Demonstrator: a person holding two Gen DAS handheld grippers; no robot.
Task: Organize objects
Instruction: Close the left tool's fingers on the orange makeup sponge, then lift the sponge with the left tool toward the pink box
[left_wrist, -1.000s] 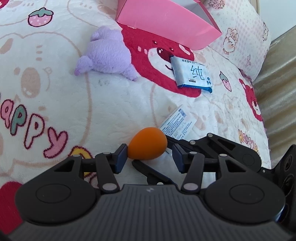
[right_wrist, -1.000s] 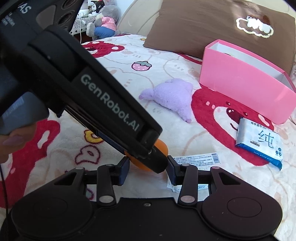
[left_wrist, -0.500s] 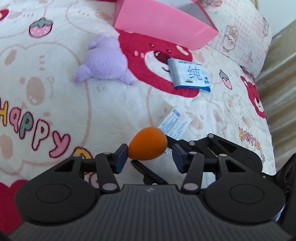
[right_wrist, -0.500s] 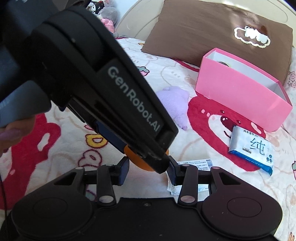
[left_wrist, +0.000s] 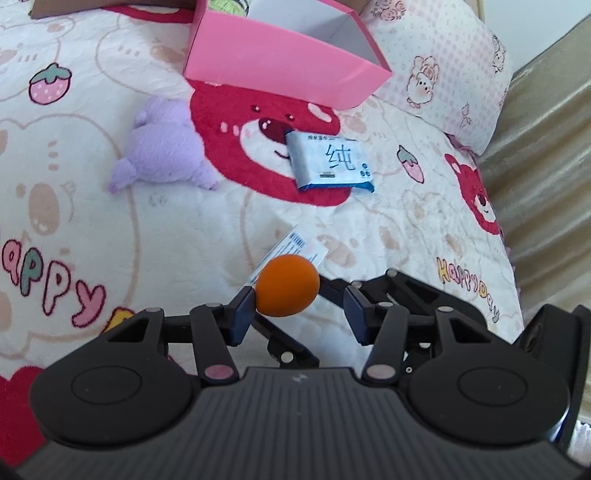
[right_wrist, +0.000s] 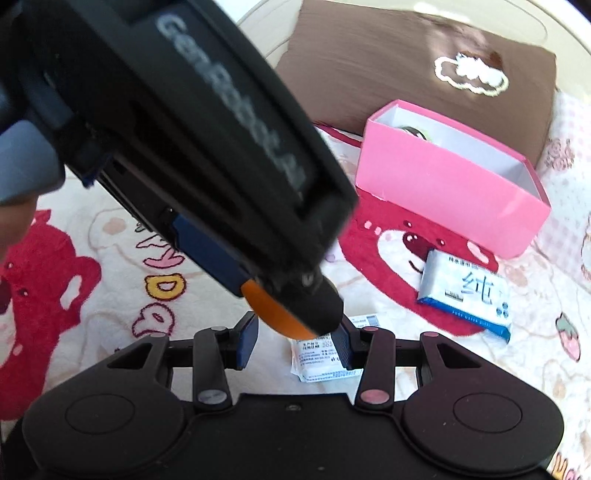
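Observation:
An orange egg-shaped sponge (left_wrist: 287, 285) sits between the fingers of my left gripper (left_wrist: 299, 308), touching the left pad, with a gap to the right pad. In the right wrist view the sponge (right_wrist: 275, 314) is pinched between my right gripper's (right_wrist: 295, 336) pads, partly hidden by the left gripper's body (right_wrist: 207, 155) above it. Both grippers are above the bed. A pink open box (left_wrist: 284, 62) stands at the back, also in the right wrist view (right_wrist: 450, 192). A purple plush toy (left_wrist: 162, 151), a blue-white tissue pack (left_wrist: 330, 162) and a white sachet (left_wrist: 295, 247) lie on the blanket.
The bed has a cream blanket with red bear prints (left_wrist: 258, 147). A brown pillow (right_wrist: 424, 66) lies behind the box. A pink-patterned pillow (left_wrist: 443, 74) is at the right. The bed's right edge (left_wrist: 535, 206) drops off. Something green shows inside the box (left_wrist: 225, 5).
Both grippers rose and moved toward the pink box with the orange sponge. The sponge now touches only the left gripper's left pad, and the left gripper's body covers more of the right view.

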